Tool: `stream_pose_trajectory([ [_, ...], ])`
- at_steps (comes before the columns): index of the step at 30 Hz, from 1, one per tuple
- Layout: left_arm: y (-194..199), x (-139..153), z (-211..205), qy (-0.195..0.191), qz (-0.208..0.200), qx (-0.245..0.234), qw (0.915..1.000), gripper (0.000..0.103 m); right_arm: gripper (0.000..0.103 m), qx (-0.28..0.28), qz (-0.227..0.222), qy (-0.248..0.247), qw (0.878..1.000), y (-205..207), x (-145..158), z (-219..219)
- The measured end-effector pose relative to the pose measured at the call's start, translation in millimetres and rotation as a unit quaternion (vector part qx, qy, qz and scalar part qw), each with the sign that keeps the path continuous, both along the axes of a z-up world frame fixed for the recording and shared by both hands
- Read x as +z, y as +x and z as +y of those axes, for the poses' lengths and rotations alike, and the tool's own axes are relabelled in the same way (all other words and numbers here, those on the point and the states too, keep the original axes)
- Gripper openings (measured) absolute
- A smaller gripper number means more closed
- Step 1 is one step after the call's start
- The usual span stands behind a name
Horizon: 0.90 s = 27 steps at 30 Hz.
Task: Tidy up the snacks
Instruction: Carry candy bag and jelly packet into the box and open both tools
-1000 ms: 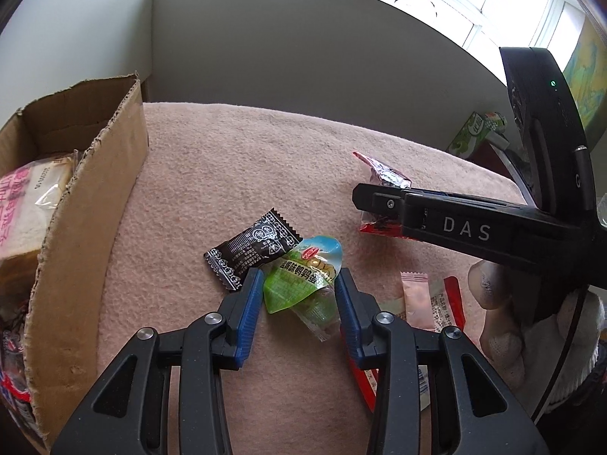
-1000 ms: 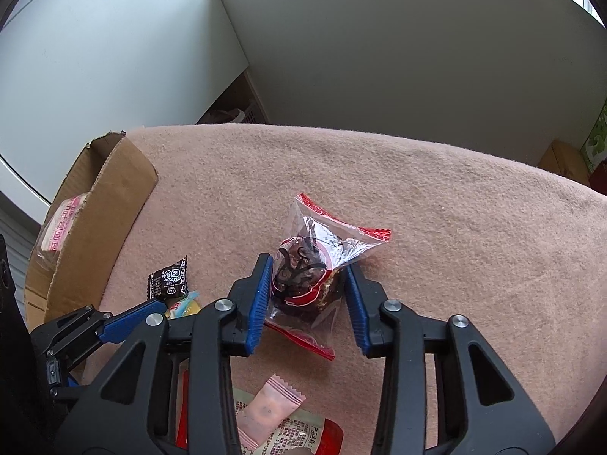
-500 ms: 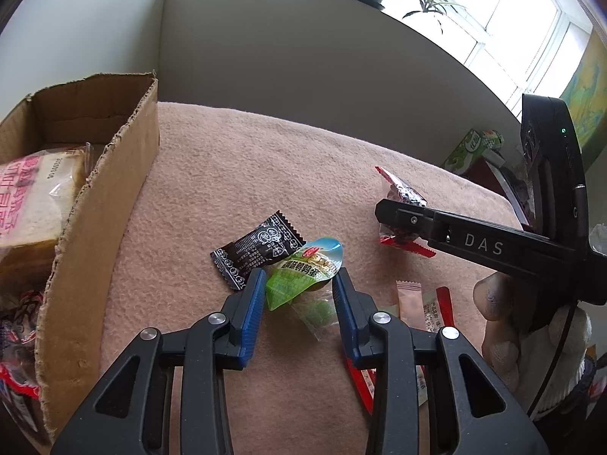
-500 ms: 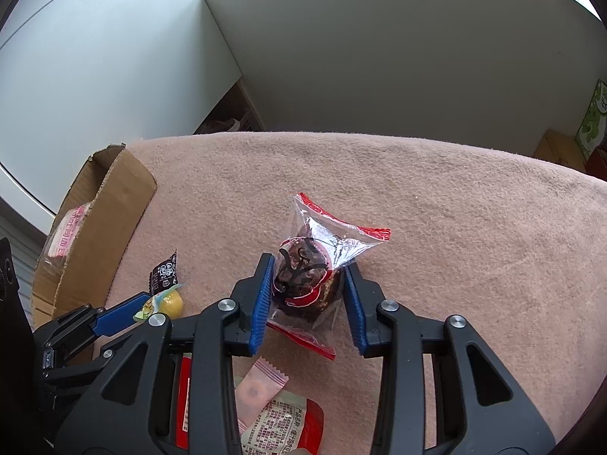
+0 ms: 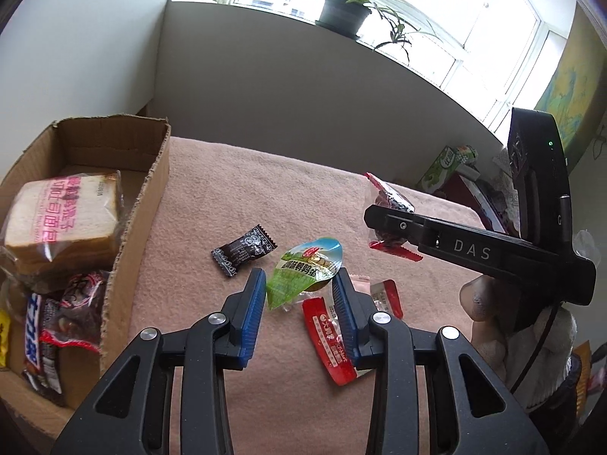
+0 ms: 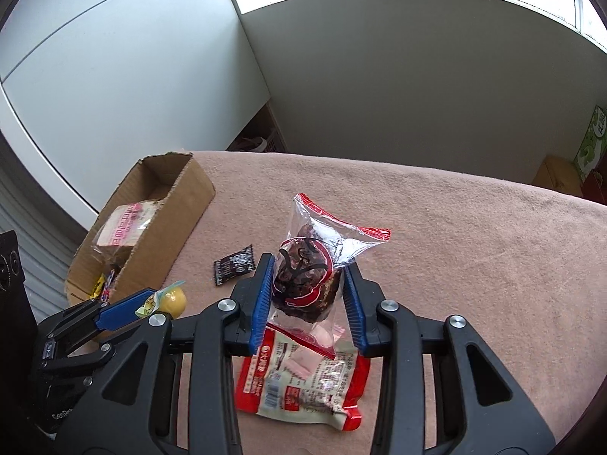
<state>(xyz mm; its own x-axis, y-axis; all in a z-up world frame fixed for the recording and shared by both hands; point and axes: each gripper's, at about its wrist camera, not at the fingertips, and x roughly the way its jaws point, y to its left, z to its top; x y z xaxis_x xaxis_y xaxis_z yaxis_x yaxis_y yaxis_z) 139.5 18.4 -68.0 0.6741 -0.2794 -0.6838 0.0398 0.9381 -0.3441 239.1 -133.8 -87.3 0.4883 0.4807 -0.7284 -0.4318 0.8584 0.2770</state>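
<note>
My left gripper point(image 5: 299, 280) is shut on a green-lidded snack cup point(image 5: 305, 267) and holds it above the pink cloth; in the right wrist view the cup point(image 6: 170, 299) looks yellow. My right gripper point(image 6: 308, 269) is shut on a clear red-trimmed bag with a dark cake point(image 6: 307, 276), also off the cloth. In the left wrist view that gripper point(image 5: 383, 223) and its bag point(image 5: 389, 195) hang to the right. A cardboard box point(image 5: 144, 204) stands at the left. A black candy wrapper point(image 5: 244, 249) lies between box and grippers.
The box point(image 6: 170, 204) holds a bread bag point(image 5: 60, 220) and chocolate bars point(image 5: 38, 345). A red-and-white packet point(image 6: 303, 379) with a pink sachet point(image 6: 303, 364) on it lies under my right gripper. A person's hand point(image 5: 489, 303) holds that gripper. A grey wall stands behind the table.
Both grippers have risen off the cloth with their snacks still gripped. The table items look smaller and farther, and more of the box's inside shows.
</note>
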Motion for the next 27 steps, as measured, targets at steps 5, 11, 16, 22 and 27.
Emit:
stream_pose_trajectory([
  [5,-21.3,12.2,17.7,0.002,-0.012,0.013,0.9998,0.035,0.037,0.025,-0.018,0.002,1.0,-26.1,21.0,22.3],
  [11,-42.1,19.5,39.7,0.012,-0.02,0.038,0.999,0.035,0.037,0.054,-0.029,0.006,0.998,-55.2,36.8,54.2],
  [16,-58.8,18.6,65.3,0.016,-0.02,0.067,0.9974,0.035,0.037,0.08,-0.032,0.002,0.996,-75.9,39.4,83.8],
  [22,-72.6,16.2,98.3,0.016,-0.02,0.103,0.9944,0.035,0.037,0.108,-0.029,-0.004,0.994,-96.8,38.9,119.2],
  [27,-76.1,18.1,122.1,0.02,-0.025,0.128,0.9913,0.035,0.037,0.129,-0.03,-0.011,0.991,-104.6,39.6,150.4],
])
